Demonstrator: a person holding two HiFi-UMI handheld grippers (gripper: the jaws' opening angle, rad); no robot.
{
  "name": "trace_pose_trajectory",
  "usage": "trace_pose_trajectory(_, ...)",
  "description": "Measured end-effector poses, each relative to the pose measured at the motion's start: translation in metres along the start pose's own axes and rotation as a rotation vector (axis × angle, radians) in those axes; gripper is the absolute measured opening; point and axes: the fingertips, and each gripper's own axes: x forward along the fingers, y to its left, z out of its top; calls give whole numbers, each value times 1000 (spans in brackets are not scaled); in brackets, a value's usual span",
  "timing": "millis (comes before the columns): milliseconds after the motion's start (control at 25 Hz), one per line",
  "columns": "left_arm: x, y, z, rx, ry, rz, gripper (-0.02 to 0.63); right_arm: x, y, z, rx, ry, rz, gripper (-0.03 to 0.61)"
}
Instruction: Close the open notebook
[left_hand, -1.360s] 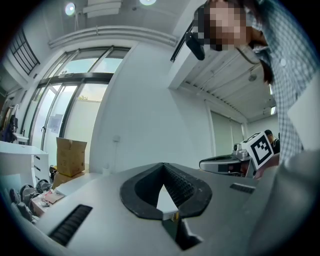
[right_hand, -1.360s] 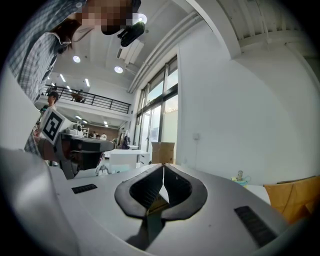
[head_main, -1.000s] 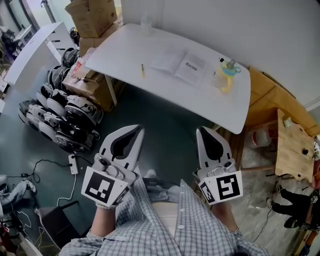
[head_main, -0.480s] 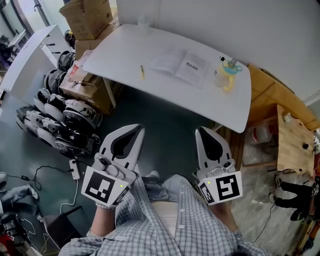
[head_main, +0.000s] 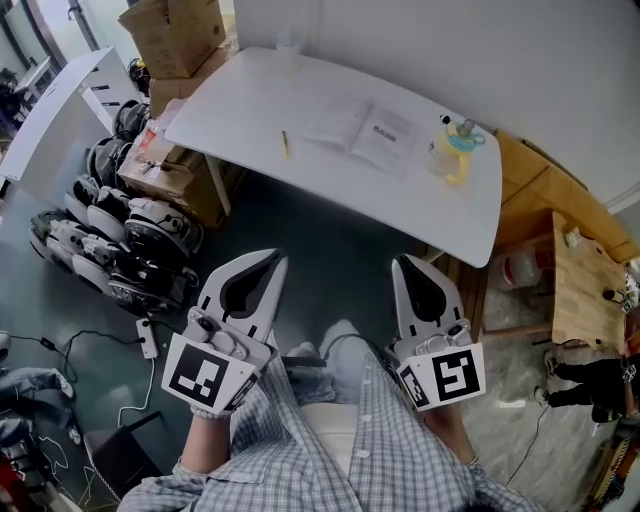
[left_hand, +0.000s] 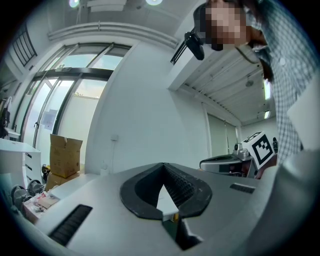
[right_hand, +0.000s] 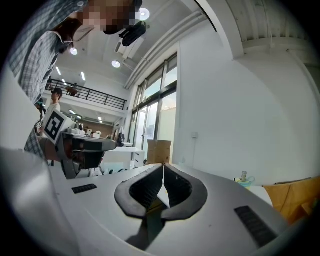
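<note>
1. Compared with the earlier head view, the scene's edges have shifted slightly and the person's knee (head_main: 340, 348) now shows at lower centre. Both grippers keep their places in the frame. This is judged to be a step toward the table.
2. The left gripper (head_main: 272, 256), at lower left, points level at the table. Its own view shows its jaws pressed together with nothing between them (left_hand: 163, 165).
3. The right gripper (head_main: 404, 258), at lower right, lies parallel to the left one. Its jaws also meet tip to tip and are empty (right_hand: 163, 165).
4. The notebook (head_main: 360, 128) lies open and flat, pages up, at upper centre on the white table (head_main: 300, 175). It is well apart from both grippers and untouched.
5. A pencil (head_main: 284, 142) lies to the left of the notebook, apart from it. A yellow cup with a teal lid (head_main: 452, 150) stands to its right, also apart.
6. A cardboard box (head_main: 180, 35) stands beyond the table's upper-left corner.
7. Judgement: the task has not begun. The grippers are probably carried shut and level because they are only travelling. Either side of the notebook is clear enough for one cover to be lifted and folded over.
</note>
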Motion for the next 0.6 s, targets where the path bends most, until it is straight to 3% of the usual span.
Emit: trace_pose_trajectory(600,13,11,-5,-1,17,40,8,22,-9,-6,21,-6,42,23)
